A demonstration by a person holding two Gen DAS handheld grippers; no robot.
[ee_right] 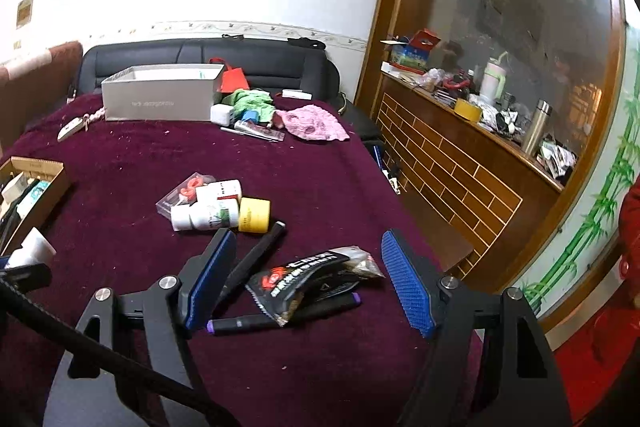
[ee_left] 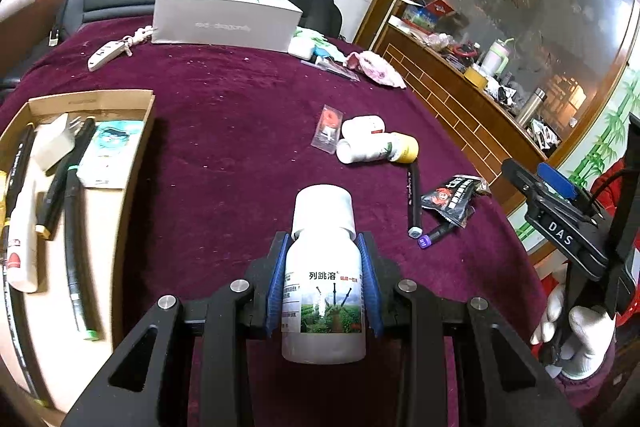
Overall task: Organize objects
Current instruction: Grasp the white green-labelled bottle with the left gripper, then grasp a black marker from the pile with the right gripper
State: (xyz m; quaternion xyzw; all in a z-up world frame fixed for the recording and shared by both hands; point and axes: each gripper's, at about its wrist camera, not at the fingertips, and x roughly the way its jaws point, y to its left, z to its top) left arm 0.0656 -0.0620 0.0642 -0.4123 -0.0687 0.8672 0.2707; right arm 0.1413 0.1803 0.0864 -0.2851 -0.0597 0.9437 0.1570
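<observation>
Left gripper [ee_left: 323, 279] clamps white pesticide bottle [ee_left: 323, 291] between blue pads, held above maroon bedspread [ee_left: 224, 155]. Right gripper [ee_right: 304, 279] hangs with jaws spread, empty, over black snack packet [ee_right: 312, 281] lying across two markers [ee_right: 256, 259]. Beyond, three small bottles [ee_right: 218, 209] lie clustered beside clear packet. Cardboard tray [ee_left: 132, 155] at left holds pens. Grey box [ee_left: 224, 21] stands at far edge.
</observation>
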